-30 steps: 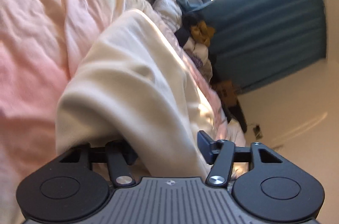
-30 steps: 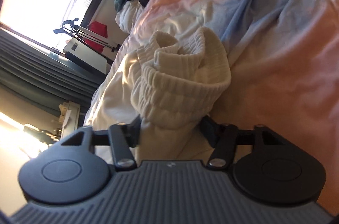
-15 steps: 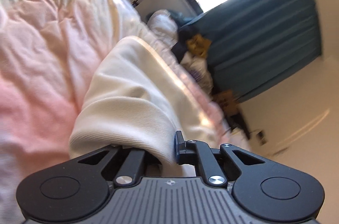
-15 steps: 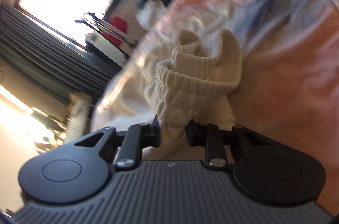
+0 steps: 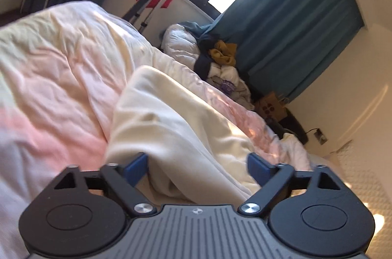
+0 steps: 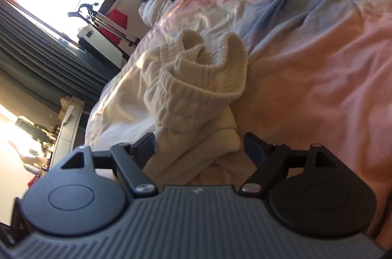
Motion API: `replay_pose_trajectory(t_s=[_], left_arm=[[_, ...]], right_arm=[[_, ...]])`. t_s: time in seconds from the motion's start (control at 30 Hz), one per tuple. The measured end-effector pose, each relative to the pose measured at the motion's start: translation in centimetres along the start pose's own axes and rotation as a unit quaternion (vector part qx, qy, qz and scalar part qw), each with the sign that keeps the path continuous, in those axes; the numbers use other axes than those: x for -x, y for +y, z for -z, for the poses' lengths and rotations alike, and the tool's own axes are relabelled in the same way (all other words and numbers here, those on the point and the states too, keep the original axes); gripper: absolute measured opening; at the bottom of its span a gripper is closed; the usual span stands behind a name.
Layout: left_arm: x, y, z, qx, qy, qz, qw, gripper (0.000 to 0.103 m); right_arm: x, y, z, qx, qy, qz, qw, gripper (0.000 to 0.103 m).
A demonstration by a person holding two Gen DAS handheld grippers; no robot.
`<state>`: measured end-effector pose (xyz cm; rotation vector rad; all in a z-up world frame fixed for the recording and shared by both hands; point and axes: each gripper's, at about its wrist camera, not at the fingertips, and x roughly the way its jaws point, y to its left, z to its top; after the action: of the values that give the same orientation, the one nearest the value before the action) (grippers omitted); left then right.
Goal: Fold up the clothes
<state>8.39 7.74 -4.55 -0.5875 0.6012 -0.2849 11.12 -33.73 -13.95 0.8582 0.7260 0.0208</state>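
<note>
- The left gripper (image 5: 197, 167) is opening; half a second back it was clenched on the cream garment (image 5: 176, 126), and now its blue pads are standing clear on either side of the cloth
- The right gripper (image 6: 199, 145) is also opening, releasing the fabric it was pinching just below the ribbed cuff (image 6: 196, 87)
- The garment is lying bunched on the pink and blue duvet (image 6: 318, 63), freed by both tools
- This is looking like the end of one fold, with fresh grips needed for the next
</note>
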Motion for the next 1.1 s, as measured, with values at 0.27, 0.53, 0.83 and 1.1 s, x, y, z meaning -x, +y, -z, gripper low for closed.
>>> replay_pose_trajectory(t_s=[0.27,0.53,0.83,1.1], left_arm=[[-5.3,2.7,-3.1,0.024,0.043,-0.07,0.9963,0.096],[-9.5,6.9,-2.0,0.097,0.086,-0.034,0.991,0.097],[-9.5,8.5,-1.6,0.142,0.075,-0.023,0.9868,0.082],[-7.8,7.3,-1.6,0.117,0.051,-0.019,0.9916,0.042]], right_arm=[[-3.7,-0.6,-1.0,-0.01,0.024,-0.006,1.0,0.083],[-7.0,-1.6,-2.1,-0.044,0.042,-0.046,0.997,0.091],[-4.7,-0.4,-2.4,-0.054,0.011,-0.137,0.989,0.081],[-4.3,-0.2,-1.8,-0.033,0.007,-0.099,0.995,0.043]])
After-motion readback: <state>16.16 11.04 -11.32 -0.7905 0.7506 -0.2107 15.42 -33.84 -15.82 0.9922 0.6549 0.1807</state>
